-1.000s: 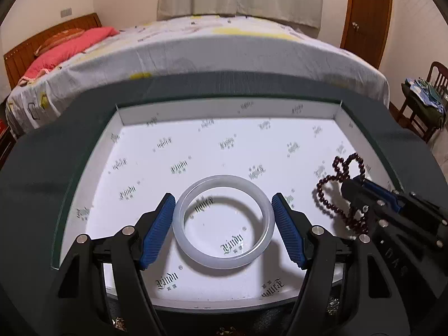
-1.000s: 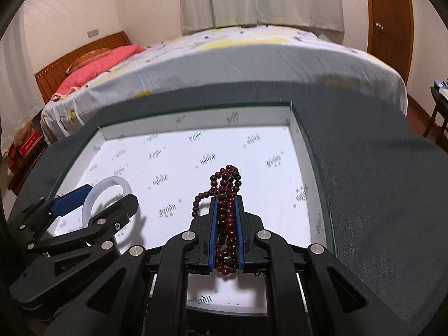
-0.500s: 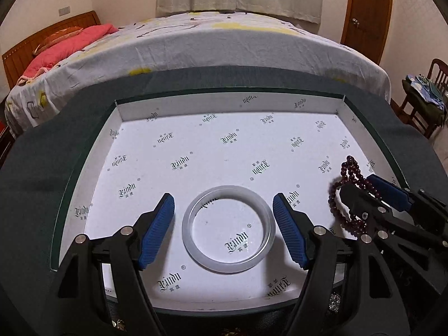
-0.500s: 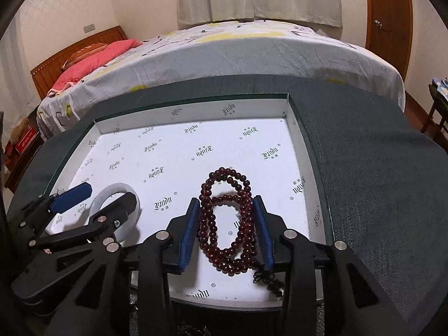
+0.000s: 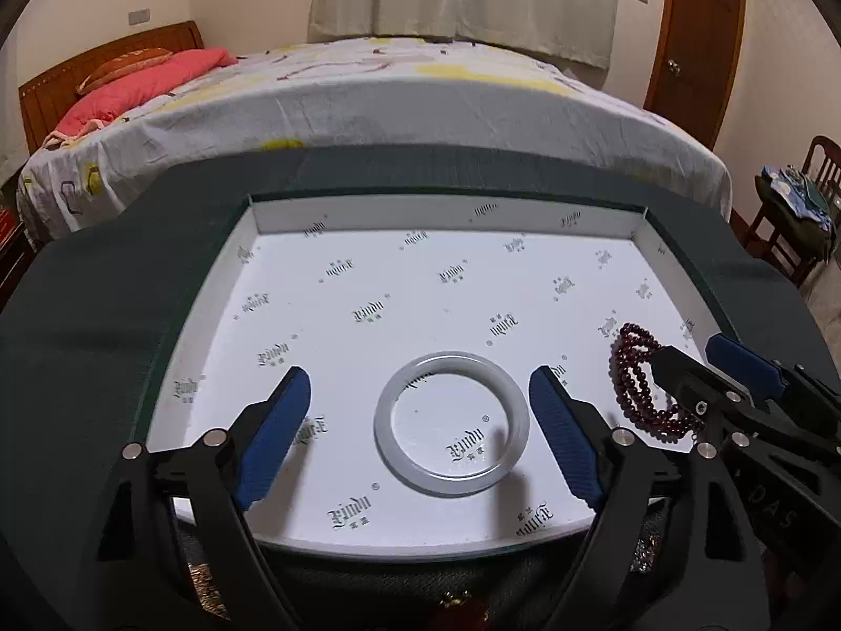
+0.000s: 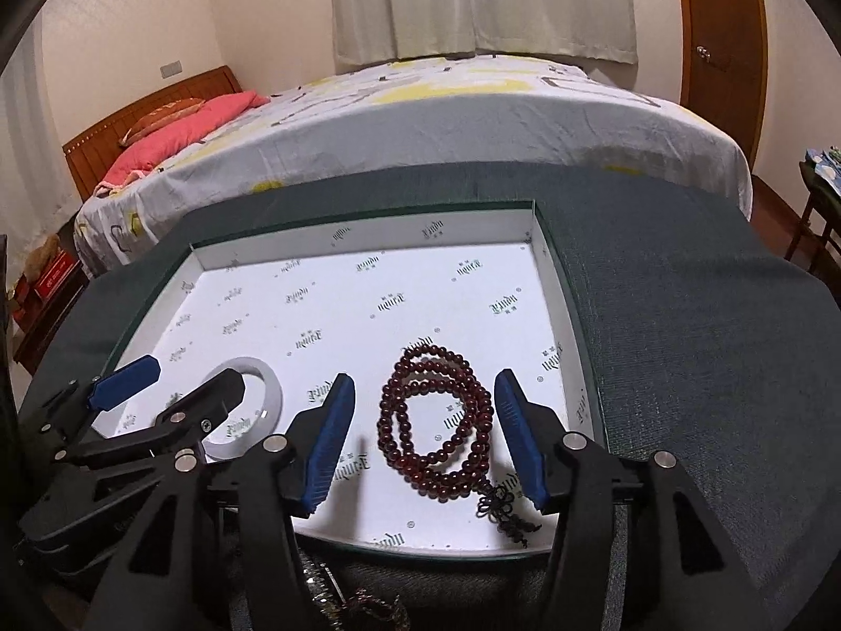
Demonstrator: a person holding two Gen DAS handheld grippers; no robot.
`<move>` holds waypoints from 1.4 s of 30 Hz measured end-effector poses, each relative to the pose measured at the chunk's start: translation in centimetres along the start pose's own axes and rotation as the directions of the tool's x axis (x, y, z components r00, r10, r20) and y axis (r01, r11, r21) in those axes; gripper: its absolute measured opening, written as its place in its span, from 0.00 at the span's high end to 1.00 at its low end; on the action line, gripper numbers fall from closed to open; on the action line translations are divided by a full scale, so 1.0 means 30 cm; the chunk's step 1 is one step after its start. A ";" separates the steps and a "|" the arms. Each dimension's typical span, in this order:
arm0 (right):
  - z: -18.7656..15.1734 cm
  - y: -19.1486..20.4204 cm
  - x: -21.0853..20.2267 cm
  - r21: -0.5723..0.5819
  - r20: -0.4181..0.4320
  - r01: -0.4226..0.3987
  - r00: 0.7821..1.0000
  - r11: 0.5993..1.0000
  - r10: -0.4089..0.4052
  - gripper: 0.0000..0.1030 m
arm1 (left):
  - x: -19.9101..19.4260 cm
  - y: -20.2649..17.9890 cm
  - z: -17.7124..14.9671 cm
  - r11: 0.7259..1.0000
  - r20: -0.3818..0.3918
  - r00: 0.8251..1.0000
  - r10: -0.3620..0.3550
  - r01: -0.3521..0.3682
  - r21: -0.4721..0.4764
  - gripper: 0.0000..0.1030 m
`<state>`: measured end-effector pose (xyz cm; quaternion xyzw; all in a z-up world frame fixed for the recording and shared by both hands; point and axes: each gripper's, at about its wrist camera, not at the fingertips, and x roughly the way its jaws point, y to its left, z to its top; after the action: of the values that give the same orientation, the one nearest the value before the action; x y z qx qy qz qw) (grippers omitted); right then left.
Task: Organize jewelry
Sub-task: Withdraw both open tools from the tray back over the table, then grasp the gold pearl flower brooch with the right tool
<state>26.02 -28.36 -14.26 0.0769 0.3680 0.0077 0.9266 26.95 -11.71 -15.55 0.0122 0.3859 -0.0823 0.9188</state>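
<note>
Releasing: both pieces are lying flat in the box and both grippers are letting go; the set-down step looks all but finished.
Left gripper (image 5: 420,436): its jaws have just been opening and are now standing wide apart, the white bangle (image 5: 451,425) lying between the blue pads without touching either one.
Right gripper (image 6: 423,431): its jaws have just been opening too and are standing apart, the dark red bead strand (image 6: 436,423) lying loosely coiled between them, with clear gaps on both sides.
Where the jewelry is sitting: both pieces are resting on the white printed floor of the shallow box (image 5: 447,213), toward its near edge, the bangle left of the beads and near but apart from them.
Tassel: the strand's knotted end (image 6: 502,510) is trailing toward the near rim, just short of it.
Next move, as I am judging it: each gripper is needing to back out up and toward the person, without dragging a pad across its piece; the tassel is the likeliest thing to snag.
More to fetch: something glinting (image 6: 362,607) is showing below the near rim, too dim to name, possibly further jewelry.
Edges: low white walls are ringing the box, and the right wall is standing near the right gripper's outer finger.
Open room: the far half of the box floor is lying bare, and the dark mat (image 6: 683,315) to the right is offering free space.
</note>
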 end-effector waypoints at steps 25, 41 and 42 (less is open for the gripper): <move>-0.348 0.008 -0.296 0.033 -0.004 0.028 1.000 0.999 -0.028 0.47 | -0.417 0.112 -0.294 0.995 0.165 0.981 0.100 -0.098 -0.022 0.17; -0.358 0.017 -0.214 0.021 -0.097 0.065 0.993 0.998 -0.063 0.46 | -0.411 0.158 -0.378 0.993 0.106 0.988 0.112 -0.109 -0.038 0.17; -0.359 0.021 -0.214 0.012 -0.099 0.069 0.993 0.998 -0.068 0.46 | -0.408 0.155 -0.380 0.994 0.103 0.989 0.108 -0.104 -0.038 0.17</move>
<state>14.01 -26.73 -17.52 0.0710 0.4157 -0.0233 0.9064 11.21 -4.39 -15.04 0.0133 0.3373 -0.0275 0.9409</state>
